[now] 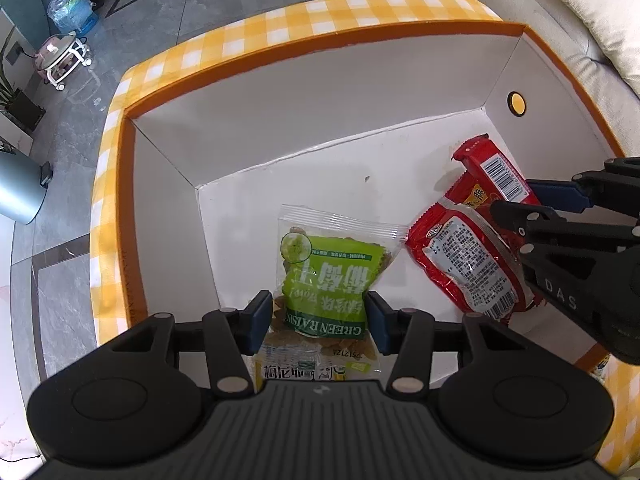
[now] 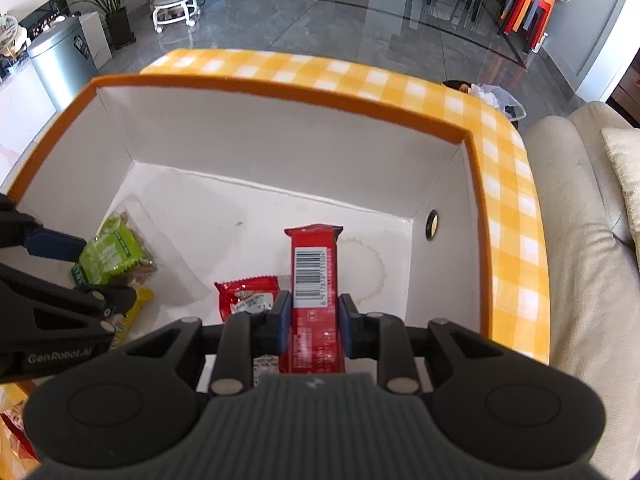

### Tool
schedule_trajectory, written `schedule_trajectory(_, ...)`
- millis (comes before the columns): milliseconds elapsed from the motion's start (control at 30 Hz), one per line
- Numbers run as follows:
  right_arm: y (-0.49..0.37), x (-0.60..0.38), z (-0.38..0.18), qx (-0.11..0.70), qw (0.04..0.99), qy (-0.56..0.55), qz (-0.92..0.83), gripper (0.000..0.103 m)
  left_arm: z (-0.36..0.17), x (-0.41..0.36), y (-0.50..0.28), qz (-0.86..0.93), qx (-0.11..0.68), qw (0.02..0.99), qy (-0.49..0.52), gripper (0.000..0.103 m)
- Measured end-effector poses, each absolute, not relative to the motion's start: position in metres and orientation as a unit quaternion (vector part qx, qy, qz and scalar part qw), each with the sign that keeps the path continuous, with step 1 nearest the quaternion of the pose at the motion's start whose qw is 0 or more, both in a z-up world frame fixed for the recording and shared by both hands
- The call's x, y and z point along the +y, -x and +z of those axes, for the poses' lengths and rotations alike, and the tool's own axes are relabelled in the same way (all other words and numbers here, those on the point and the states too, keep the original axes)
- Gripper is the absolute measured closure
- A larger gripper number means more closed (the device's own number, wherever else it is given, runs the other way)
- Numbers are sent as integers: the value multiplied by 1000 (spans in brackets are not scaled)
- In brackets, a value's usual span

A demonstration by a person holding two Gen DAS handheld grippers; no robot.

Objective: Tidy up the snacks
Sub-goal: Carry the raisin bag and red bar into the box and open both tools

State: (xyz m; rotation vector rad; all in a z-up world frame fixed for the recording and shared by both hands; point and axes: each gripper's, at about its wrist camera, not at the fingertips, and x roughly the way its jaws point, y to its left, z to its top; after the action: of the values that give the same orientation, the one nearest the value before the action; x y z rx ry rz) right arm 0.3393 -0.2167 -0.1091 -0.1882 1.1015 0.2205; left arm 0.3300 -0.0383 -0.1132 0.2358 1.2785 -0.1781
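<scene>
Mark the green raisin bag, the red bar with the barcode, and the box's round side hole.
green raisin bag (image 1: pixel 320 276): left wrist view, green label.
red bar (image 2: pixel 314 276): right wrist view, barcode panel.
round hole (image 1: pixel 516 103): left wrist view, hole's centre.

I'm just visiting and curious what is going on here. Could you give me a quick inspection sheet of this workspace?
Surface: white floor of the yellow-checked box, faint ring stain by the right wall.
Job's things: green raisin bag in the left claw; red barcode bar in the right claw; a red snack packet lies on the floor; a yellow packet lies under the raisins.
Clutter: small dark speck on the floor.
Grippers: both claws are inside the box, each closed on its snack.
Cables: nothing seen.
Surroundings: beige sofa, metal bin, water jug, potted plant.
</scene>
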Motion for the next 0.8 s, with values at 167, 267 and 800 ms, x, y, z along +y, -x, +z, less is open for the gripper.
schedule_trajectory(167,-342,-215,-115,531,836,93,104,82,-119,-40,-332,-82,599,788,-114,46)
schedule_trajectory(267,-342,-214,-119,535,833,98,102,82,-122,-41,-332,-81,601,787,-119,46)
schedule_trajectory(800,-346,-209,-123,540,829,107,95,81,-130,-44,-336,-76,605,783,-122,44)
